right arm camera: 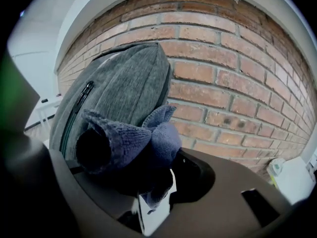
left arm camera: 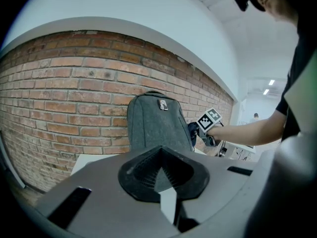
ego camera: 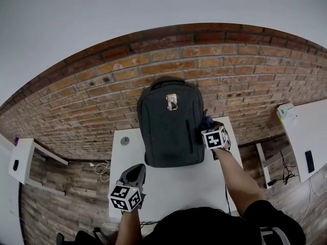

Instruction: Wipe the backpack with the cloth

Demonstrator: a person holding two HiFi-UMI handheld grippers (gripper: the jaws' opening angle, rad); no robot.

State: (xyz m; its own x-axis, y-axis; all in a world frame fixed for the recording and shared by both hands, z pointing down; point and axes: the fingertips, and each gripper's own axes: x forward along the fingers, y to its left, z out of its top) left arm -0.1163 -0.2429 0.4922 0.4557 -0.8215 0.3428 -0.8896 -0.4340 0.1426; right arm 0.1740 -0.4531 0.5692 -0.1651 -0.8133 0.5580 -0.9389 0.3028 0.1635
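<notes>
Red brick wall [ego camera: 204, 60] behind white bench [ego camera: 173, 185]: grey fabric backpack [ego camera: 170, 124] at centre; right gripper [ego camera: 208, 124] pinches blue cloth [right arm camera: 148, 138], left gripper [ego camera: 137, 168] closed, empty.

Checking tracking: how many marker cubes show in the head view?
2. One on the left gripper at the table's near edge; one on the right gripper, holding the cloth beside the backpack.

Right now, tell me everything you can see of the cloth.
The cloth is dark blue, soft and nubby like microfibre, bunched into a wad with a corner sticking up. The right gripper is shut on it. It is held at the zip side of the grey backpack; whether they touch cannot be told.
</notes>
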